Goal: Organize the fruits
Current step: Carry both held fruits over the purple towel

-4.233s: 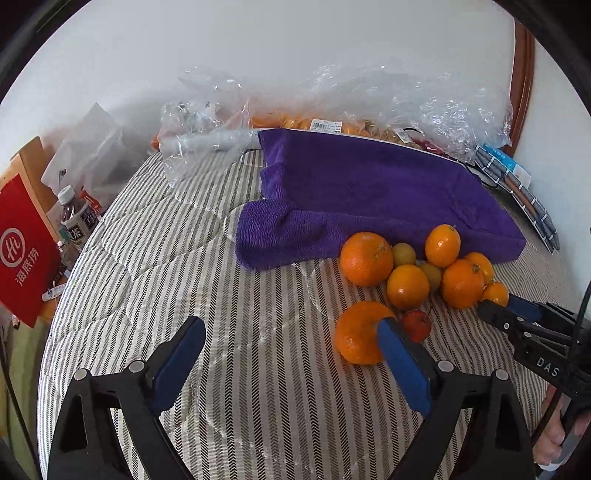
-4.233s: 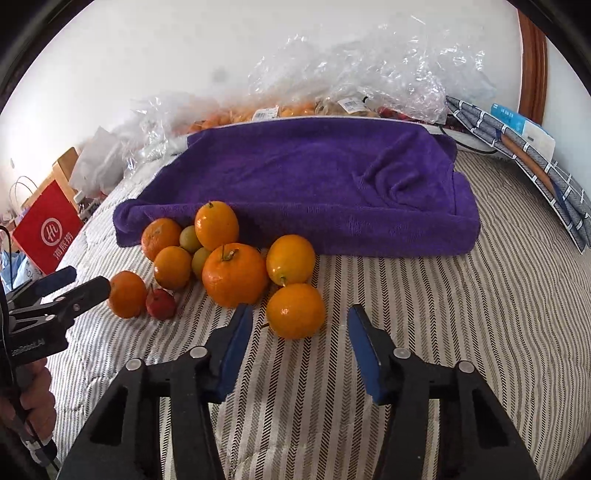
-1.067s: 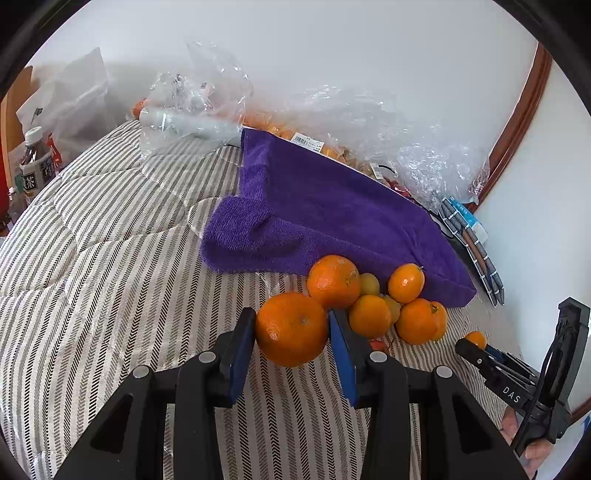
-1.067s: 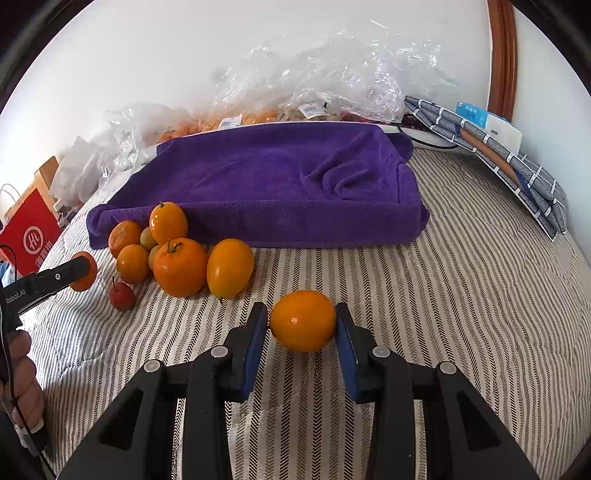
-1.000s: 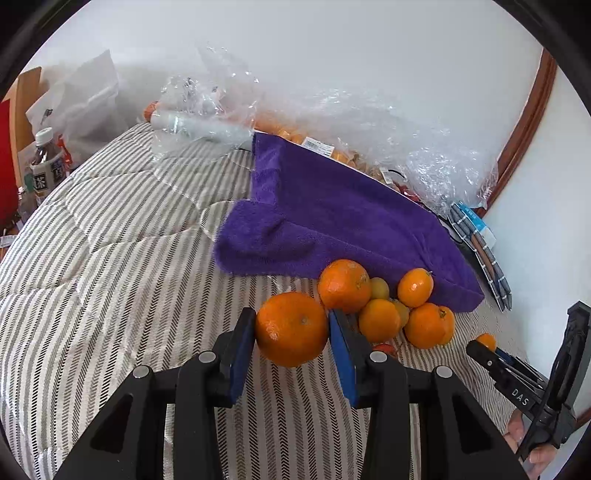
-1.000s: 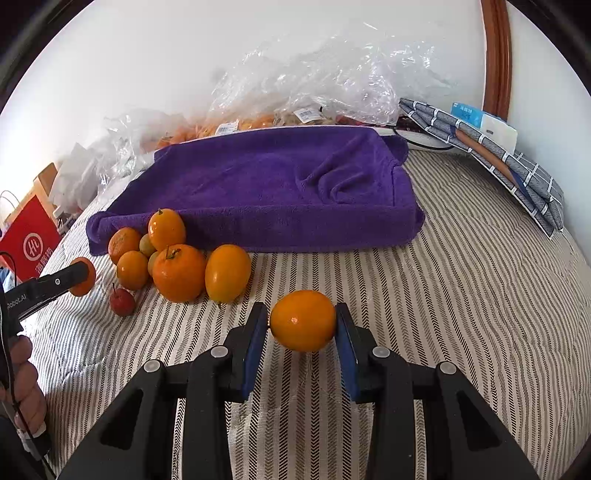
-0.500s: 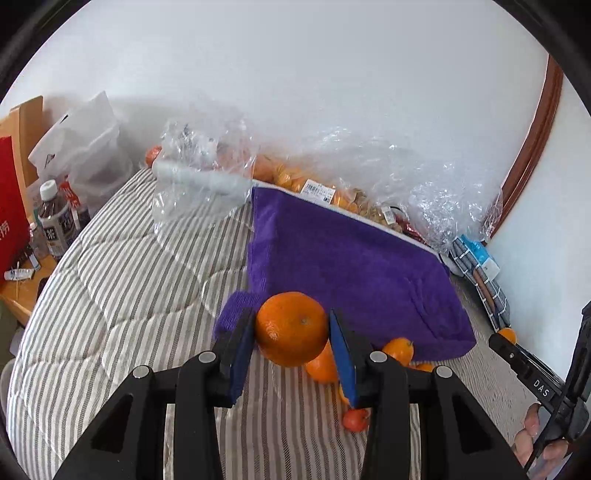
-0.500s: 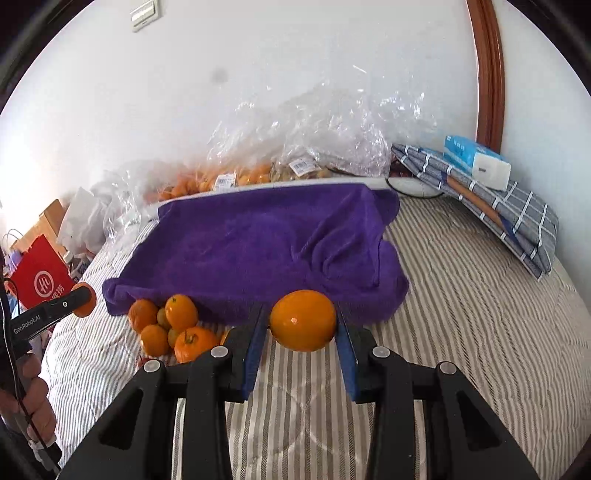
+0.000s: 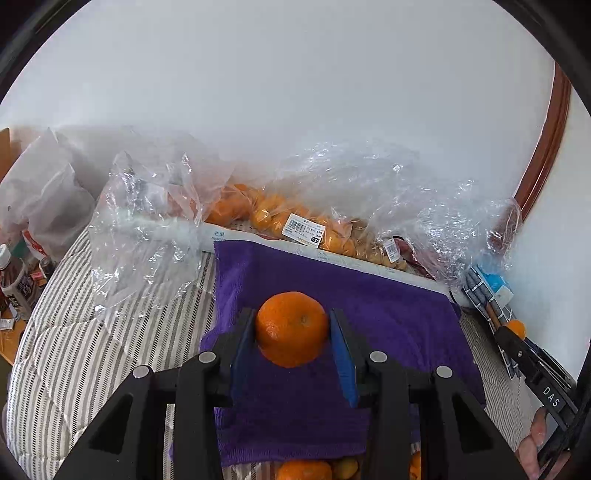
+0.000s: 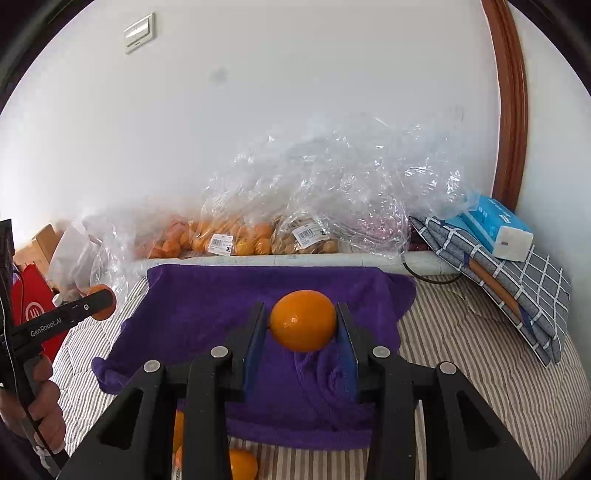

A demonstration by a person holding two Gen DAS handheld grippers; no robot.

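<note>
Though clamped, oval orange (image 10: 303, 320) lengthwise crosswise.

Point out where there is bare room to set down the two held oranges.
The purple towel is bare across its top, bordered behind by the bagged fruit. The striped bedding right of it, short of the checked cloth, is free. The towel's near edge is crowded with loose oranges.

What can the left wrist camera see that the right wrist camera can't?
Only the left wrist view shows the bumpy orange held in the left hand-held gripper, plus a drink bottle at the bedside.

Only the right wrist view shows the smooth orange held in the right hand-held gripper, a wall switch and a red bag.

Both show the purple towel on the striped bed, with clear bags of fruit behind.
</note>
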